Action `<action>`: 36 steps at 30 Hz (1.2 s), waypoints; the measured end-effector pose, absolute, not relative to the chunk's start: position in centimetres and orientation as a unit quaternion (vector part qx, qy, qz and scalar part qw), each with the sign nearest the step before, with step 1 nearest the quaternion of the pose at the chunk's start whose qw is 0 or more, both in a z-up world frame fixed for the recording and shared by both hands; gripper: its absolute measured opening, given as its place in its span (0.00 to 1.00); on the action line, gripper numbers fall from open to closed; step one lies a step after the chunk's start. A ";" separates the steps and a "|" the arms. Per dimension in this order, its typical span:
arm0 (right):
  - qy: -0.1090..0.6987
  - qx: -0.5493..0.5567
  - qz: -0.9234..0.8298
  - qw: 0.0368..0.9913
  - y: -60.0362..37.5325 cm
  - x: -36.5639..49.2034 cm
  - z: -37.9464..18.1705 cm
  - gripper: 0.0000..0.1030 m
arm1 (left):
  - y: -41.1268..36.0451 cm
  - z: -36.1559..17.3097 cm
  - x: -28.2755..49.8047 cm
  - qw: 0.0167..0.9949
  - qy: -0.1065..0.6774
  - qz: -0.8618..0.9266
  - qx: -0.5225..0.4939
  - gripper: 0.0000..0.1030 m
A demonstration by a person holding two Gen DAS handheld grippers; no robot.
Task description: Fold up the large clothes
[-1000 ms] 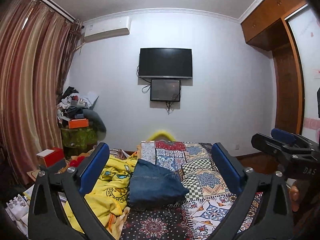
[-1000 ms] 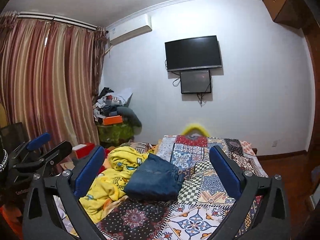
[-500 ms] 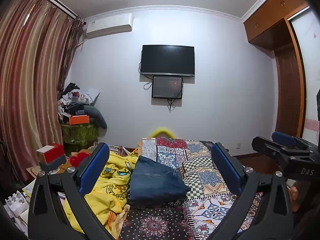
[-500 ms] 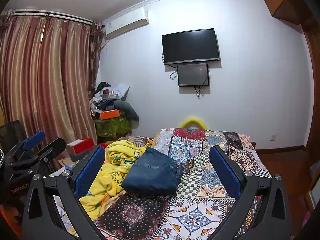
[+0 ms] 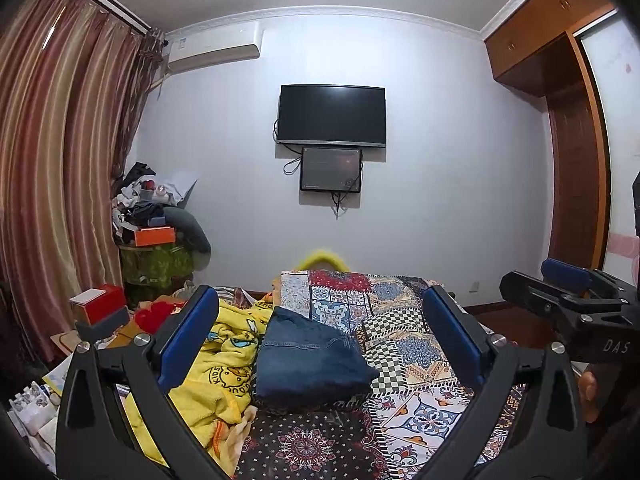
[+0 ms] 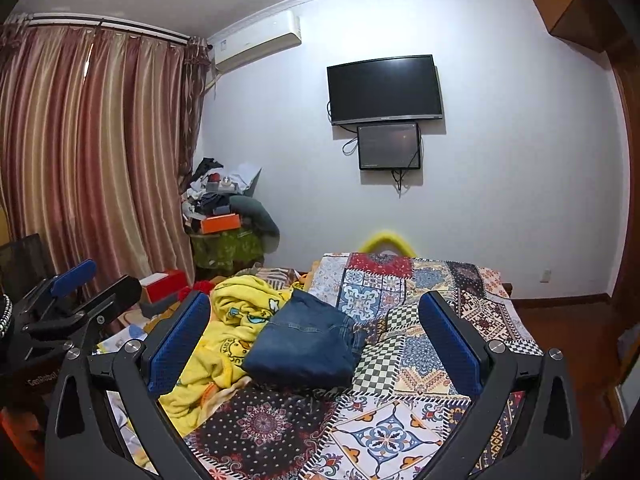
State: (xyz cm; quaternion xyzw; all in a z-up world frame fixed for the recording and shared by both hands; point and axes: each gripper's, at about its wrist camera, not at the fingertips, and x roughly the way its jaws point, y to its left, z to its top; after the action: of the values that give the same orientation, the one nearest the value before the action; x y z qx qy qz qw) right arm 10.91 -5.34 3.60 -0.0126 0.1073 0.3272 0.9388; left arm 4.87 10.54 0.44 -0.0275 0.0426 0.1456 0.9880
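Both claws spread wide, empty, held above the bed w/ nothing gripped: left claw [image 5: 320,344], right claw [image 6: 314,344]. Folded jeans [image 5: 308,356] lie on patchwork quilt [image 5: 404,344], touching yellow blanket [image 5: 224,356] at their left. TV [image 5: 332,115] on wall behind.
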 end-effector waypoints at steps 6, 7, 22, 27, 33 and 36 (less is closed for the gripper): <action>0.107 -0.015 0.326 0.939 -5.4 10.8 3.7 1.00 | 10.2 0.4 4.9 0.989 0.045 0.142 -0.023 0.99; 0.108 -0.015 0.326 0.939 -5.4 10.9 3.7 1.00 | 10.1 0.4 4.9 0.989 0.045 0.142 -0.022 0.99; 0.116 -0.010 0.324 0.939 -5.6 11.2 3.6 1.00 | 10.2 0.5 5.1 0.990 0.050 0.127 -0.029 0.99; 0.114 -0.009 0.321 0.940 -5.6 11.2 3.5 1.00 | 10.4 0.4 5.4 0.990 0.054 0.126 -0.031 0.99; 0.115 -0.008 0.319 0.941 -5.7 11.3 3.6 1.00 | 10.5 0.4 5.5 0.990 0.057 0.123 -0.035 0.99; 0.117 -0.008 0.318 0.941 -5.6 11.3 3.5 1.00 | 10.5 0.3 5.6 0.990 0.058 0.120 -0.033 0.99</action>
State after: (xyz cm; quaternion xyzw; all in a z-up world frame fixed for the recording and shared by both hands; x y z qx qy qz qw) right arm 11.31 -5.58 3.51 -0.0076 0.1165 0.3182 0.9408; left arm 5.57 10.49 0.29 -0.0333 0.0579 0.1202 0.9905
